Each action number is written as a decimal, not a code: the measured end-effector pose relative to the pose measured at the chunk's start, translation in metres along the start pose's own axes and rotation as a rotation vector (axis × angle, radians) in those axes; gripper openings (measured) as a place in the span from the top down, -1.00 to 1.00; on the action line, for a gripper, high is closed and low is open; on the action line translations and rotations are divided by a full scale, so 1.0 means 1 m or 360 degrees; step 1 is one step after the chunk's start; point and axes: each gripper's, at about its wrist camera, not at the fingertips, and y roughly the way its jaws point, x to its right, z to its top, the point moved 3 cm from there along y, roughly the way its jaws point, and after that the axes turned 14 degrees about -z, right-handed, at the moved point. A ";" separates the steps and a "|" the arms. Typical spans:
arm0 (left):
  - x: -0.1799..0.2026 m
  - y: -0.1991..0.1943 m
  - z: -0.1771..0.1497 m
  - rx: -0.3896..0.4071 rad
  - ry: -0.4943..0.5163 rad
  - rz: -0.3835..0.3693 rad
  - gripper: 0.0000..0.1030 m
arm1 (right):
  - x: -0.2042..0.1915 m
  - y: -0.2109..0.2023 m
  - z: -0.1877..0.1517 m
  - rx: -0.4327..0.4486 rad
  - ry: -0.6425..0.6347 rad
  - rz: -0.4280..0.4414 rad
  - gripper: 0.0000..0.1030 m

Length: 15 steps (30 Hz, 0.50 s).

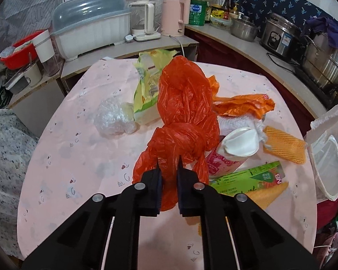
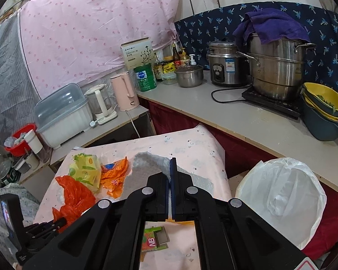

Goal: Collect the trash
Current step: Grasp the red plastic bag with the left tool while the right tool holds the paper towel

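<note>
Black left gripper (image 1: 169, 166) jaws were clamped on the crumpled red-orange plastic bag (image 1: 184, 112), likely to carry it off the pink table (image 1: 67, 157) to the white-lined bin (image 2: 281, 198). Empty, the right gripper (image 2: 170, 171) was pressed together. Nearby lay a green carton (image 1: 250, 177) marked "NB".

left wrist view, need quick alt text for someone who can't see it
The left claw is shut on a knotted red plastic bag on a pink table, with wrappers, a paper cup and a lined bin nearby.
</note>
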 end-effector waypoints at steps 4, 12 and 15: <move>0.024 -0.022 0.011 0.0069 0.0058 -0.0055 0.81 | 0.018 -0.014 0.008 0.0051 0.0051 -0.0031 0.97; 0.097 -0.041 0.026 0.0138 0.0241 -0.0211 0.81 | 0.070 -0.033 0.017 0.0114 0.0170 -0.0125 0.97; 0.133 -0.041 0.027 0.0134 0.0326 -0.0295 0.81 | 0.092 -0.036 0.017 0.0124 0.0211 -0.0179 0.97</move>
